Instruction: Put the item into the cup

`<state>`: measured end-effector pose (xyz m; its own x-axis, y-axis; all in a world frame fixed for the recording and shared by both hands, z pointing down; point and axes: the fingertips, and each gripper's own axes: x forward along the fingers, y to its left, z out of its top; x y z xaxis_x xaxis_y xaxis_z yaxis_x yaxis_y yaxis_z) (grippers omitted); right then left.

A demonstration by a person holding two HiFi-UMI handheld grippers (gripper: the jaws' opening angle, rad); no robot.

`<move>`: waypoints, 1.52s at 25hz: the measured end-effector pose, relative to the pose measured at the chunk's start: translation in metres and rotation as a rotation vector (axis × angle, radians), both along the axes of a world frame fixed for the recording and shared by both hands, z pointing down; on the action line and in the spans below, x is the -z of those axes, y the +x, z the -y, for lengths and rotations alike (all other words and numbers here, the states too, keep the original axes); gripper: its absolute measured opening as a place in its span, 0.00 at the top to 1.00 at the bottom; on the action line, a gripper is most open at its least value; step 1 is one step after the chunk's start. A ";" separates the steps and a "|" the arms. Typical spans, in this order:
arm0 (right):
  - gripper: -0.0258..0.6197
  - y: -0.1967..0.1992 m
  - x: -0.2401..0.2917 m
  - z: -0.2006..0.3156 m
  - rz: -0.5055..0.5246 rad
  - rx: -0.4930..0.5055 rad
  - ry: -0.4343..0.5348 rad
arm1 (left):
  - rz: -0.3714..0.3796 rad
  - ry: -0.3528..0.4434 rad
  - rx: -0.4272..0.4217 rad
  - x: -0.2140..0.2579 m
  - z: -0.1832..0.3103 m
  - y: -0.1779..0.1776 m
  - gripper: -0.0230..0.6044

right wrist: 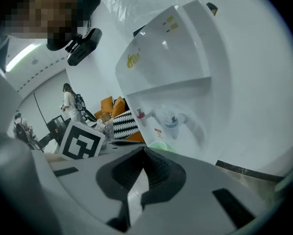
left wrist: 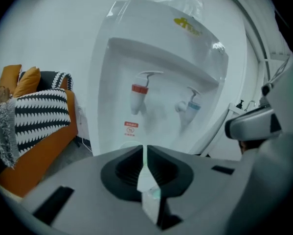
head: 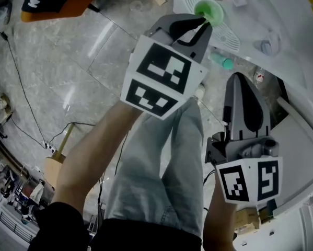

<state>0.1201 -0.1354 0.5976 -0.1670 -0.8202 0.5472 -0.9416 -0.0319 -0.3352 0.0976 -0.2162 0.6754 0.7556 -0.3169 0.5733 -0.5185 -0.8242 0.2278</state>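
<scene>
A translucent green cup (head: 208,9) is pinched by its wall in my left gripper (head: 199,24), which is shut on it. The cup hangs just above the white grated drip tray (head: 230,35) of a water dispenser. In the left gripper view a thin pale sliver of the cup (left wrist: 149,186) shows between the pads, with the dispenser's red tap (left wrist: 139,93) and blue tap (left wrist: 190,104) ahead. My right gripper (head: 240,82) is lower right, shut with nothing in it. In the right gripper view the cup (right wrist: 159,145) shows as a green patch under the taps.
The white water dispenser (left wrist: 161,58) fills the space ahead. A teal object (head: 222,61) lies below the tray. An orange sofa with black-and-white cushions (left wrist: 38,116) stands to the left. Cables (head: 25,103) trail over the grey tiled floor, and the person's legs (head: 161,171) are below.
</scene>
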 end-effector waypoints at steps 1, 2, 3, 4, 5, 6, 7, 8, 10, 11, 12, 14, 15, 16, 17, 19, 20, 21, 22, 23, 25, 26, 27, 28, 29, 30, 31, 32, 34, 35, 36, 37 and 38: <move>0.95 -0.003 0.001 0.002 -0.004 0.007 0.004 | -0.025 -0.025 0.009 0.004 -0.002 -0.003 0.91; 0.95 -0.006 0.002 0.005 -0.006 0.017 0.009 | -0.061 -0.059 0.021 0.009 -0.005 -0.005 0.92; 0.95 -0.009 0.004 0.007 -0.010 0.029 0.014 | -0.099 -0.088 0.033 0.015 -0.006 -0.007 0.93; 0.95 -0.012 0.005 0.008 -0.015 0.042 0.018 | -0.124 -0.097 0.042 0.022 -0.008 -0.010 0.93; 0.95 -0.014 0.006 0.009 -0.019 0.053 0.020 | -0.134 -0.088 0.046 0.030 -0.009 -0.012 0.94; 0.95 -0.015 0.007 0.009 -0.023 0.060 0.022 | -0.135 -0.073 0.047 0.037 -0.011 -0.015 0.94; 0.95 -0.016 0.009 0.010 -0.025 0.064 0.023 | -0.138 -0.064 0.050 0.043 -0.013 -0.017 0.94; 0.95 -0.016 0.011 0.010 -0.026 0.066 0.025 | -0.145 -0.063 0.055 0.049 -0.015 -0.020 0.94; 0.95 -0.017 0.019 0.012 -0.026 0.069 0.035 | -0.157 -0.066 0.069 0.063 -0.018 -0.025 0.94; 0.95 -0.018 0.023 0.013 -0.027 0.075 0.042 | -0.158 -0.062 0.071 0.070 -0.020 -0.028 0.94; 0.95 -0.020 0.029 0.013 -0.031 0.085 0.050 | -0.159 -0.054 0.069 0.078 -0.024 -0.030 0.94; 0.95 -0.024 0.037 0.012 -0.052 0.123 0.064 | -0.172 -0.038 0.067 0.096 -0.032 -0.033 0.94; 0.95 -0.025 0.040 0.009 -0.068 0.146 0.064 | -0.182 -0.036 0.069 0.104 -0.037 -0.033 0.94; 0.95 -0.026 0.042 0.006 -0.083 0.165 0.057 | -0.192 -0.042 0.074 0.112 -0.044 -0.032 0.94; 0.95 -0.025 0.046 0.002 -0.095 0.178 0.051 | -0.202 -0.049 0.081 0.120 -0.050 -0.031 0.94; 0.95 -0.023 0.061 -0.003 -0.107 0.191 0.051 | -0.224 -0.063 0.102 0.141 -0.061 -0.030 0.94; 0.95 -0.022 0.072 -0.005 -0.109 0.194 0.055 | -0.237 -0.068 0.115 0.155 -0.067 -0.029 0.94; 0.95 -0.021 0.083 -0.008 -0.112 0.198 0.062 | -0.249 -0.067 0.128 0.169 -0.072 -0.029 0.94; 0.95 -0.021 0.094 -0.008 -0.120 0.205 0.074 | -0.258 -0.058 0.141 0.183 -0.076 -0.028 0.94; 0.95 -0.020 0.105 -0.006 -0.134 0.216 0.094 | -0.265 -0.040 0.157 0.196 -0.077 -0.027 0.94; 0.95 -0.018 0.129 -0.001 -0.182 0.244 0.148 | -0.263 0.003 0.200 0.218 -0.079 -0.027 0.94; 0.95 -0.017 0.142 -0.001 -0.208 0.257 0.172 | -0.249 0.021 0.228 0.228 -0.081 -0.028 0.94; 0.95 -0.017 0.155 -0.002 -0.228 0.267 0.191 | -0.225 0.035 0.259 0.236 -0.084 -0.030 0.94; 0.95 -0.016 0.169 -0.005 -0.237 0.274 0.206 | -0.200 0.042 0.294 0.245 -0.088 -0.032 0.94; 0.95 -0.016 0.184 -0.008 -0.238 0.280 0.219 | -0.186 0.043 0.329 0.255 -0.091 -0.035 0.94; 0.95 -0.017 0.198 -0.013 -0.235 0.287 0.232 | -0.187 0.044 0.362 0.268 -0.094 -0.037 0.94; 0.95 -0.017 0.212 -0.020 -0.229 0.295 0.242 | -0.199 0.050 0.390 0.284 -0.097 -0.039 0.94; 0.95 -0.017 0.225 -0.028 -0.223 0.303 0.248 | -0.209 0.064 0.409 0.301 -0.100 -0.041 0.94; 0.95 -0.015 0.251 -0.041 -0.212 0.313 0.269 | -0.204 0.116 0.420 0.332 -0.106 -0.043 0.94; 0.95 -0.015 0.265 -0.044 -0.205 0.313 0.288 | -0.193 0.146 0.425 0.345 -0.106 -0.045 0.94; 0.95 -0.014 0.278 -0.046 -0.196 0.307 0.307 | -0.181 0.173 0.436 0.358 -0.105 -0.050 0.94; 0.95 -0.015 0.288 -0.047 -0.186 0.300 0.322 | -0.174 0.191 0.450 0.370 -0.103 -0.057 0.94; 0.95 -0.017 0.297 -0.048 -0.180 0.295 0.332 | -0.173 0.203 0.460 0.382 -0.102 -0.063 0.94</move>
<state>0.1036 -0.0872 0.3009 -0.3461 -0.8872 0.3050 -0.9382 0.3272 -0.1130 0.0346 -0.1144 0.2935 0.5907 -0.7291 0.3456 -0.8056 -0.5570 0.2018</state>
